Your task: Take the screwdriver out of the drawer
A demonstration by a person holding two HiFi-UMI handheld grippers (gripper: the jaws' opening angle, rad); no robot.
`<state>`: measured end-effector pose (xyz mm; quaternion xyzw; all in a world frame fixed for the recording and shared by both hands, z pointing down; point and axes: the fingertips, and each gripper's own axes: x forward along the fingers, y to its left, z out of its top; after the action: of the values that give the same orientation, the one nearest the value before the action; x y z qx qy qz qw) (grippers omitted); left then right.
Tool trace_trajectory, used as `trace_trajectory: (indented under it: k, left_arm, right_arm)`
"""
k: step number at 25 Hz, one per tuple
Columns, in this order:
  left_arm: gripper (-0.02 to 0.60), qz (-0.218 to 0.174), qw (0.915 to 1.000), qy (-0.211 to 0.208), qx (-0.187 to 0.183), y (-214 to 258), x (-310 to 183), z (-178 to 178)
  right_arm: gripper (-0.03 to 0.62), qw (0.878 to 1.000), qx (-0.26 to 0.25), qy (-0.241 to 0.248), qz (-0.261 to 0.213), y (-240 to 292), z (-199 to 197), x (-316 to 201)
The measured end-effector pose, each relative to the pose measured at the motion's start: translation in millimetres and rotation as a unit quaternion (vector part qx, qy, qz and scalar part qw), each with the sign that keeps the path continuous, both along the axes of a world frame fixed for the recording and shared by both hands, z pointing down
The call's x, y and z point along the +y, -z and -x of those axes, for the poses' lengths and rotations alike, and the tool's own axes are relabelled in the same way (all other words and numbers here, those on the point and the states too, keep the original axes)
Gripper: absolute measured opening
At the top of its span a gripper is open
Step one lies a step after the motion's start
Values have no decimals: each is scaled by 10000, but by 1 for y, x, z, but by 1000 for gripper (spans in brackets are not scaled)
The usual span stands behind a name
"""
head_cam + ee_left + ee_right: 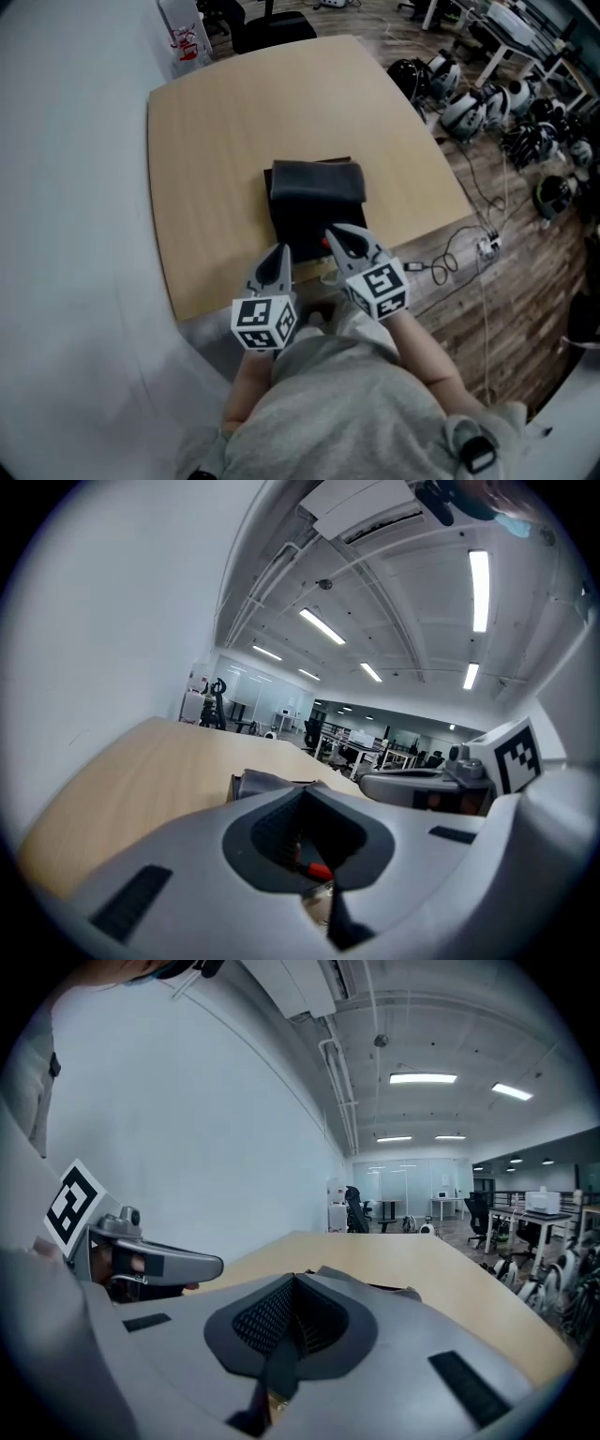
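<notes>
A black drawer unit (314, 183) sits in the middle of the light wooden table (216, 141), with its dark drawer part facing me. A small red piece (325, 246), perhaps the screwdriver's handle, shows at the drawer's near edge; it also shows as a red bit (319, 869) through the gap behind the left jaws. My left gripper (282, 249) hovers just left of the drawer's front, jaws together and empty. My right gripper (333, 230) is over the drawer's near end, also shut with nothing in it. Each gripper view shows the other gripper alongside.
The table's near edge (225, 305) lies just under the grippers. On the wooden floor to the right are cables with a power strip (487, 246) and several helmets (469, 103). A white wall runs along the left; a black chair (272, 28) stands beyond the table.
</notes>
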<state>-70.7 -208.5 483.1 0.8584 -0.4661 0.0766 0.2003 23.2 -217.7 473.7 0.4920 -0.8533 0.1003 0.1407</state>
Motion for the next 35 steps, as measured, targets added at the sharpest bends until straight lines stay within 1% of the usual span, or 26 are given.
trace_trajectory:
  k: [4,9,13,17,18,21,23,25,27,29,32,34,35]
  left_arm:
    - [2,116,9999,110,12,-13,-8,5]
    - [2,237,9994,255,-12,-25,-19,9]
    - [2,312,9987,414,-20,-30,-27,11]
    - [2,339,9979,547,-39,-37,-35,14]
    - [2,347,9977,585,-56,-38,-37,14]
    - [2,353,9971,673,-86,-39,-41,16]
    - [2,347,9968,713,-87,-39,-44,17]
    - [2,350,9966,741,-94,-40,-47,18]
    - [2,347,9965,753,-105,-41,-49,18]
    - [2,334,9964,777,-109,-40,-51,18]
    - [2,325,9960,821,-110,-40,-54,17]
    - [2,326,9958,852,-102,-40,-55,17]
    - [2,326,9956,868,-94,-39,-56,18]
  right_arm:
    - [0,9993,238,-35,280,-33,-12,-15]
    - [0,9954,498,180,795,-69,-15,-33]
    - [2,9880,741,490,1265,-95,-13,-39]
    - [2,9753,1006,877,1762,-123,-5,-41]
    - [5,9711,1083,985,1883,-129,-4,-41]
    - [86,9538,1366,1386,2289,-146,1,-36]
    - [134,9371,1594,1706,2595,-158,4,-30]
    - [157,9193,1817,1997,2862,-168,8,-23]
    - [161,9061,1928,2244,3024,-175,15,-18]
    - [160,8939,2092,2392,3161,-183,18,-16]
    - [160,8730,2469,2405,3450,-200,10,-13]
    - [160,8625,2606,2355,3644,-208,4,-11]
    - [160,8591,2591,2358,3732,-209,4,-10]
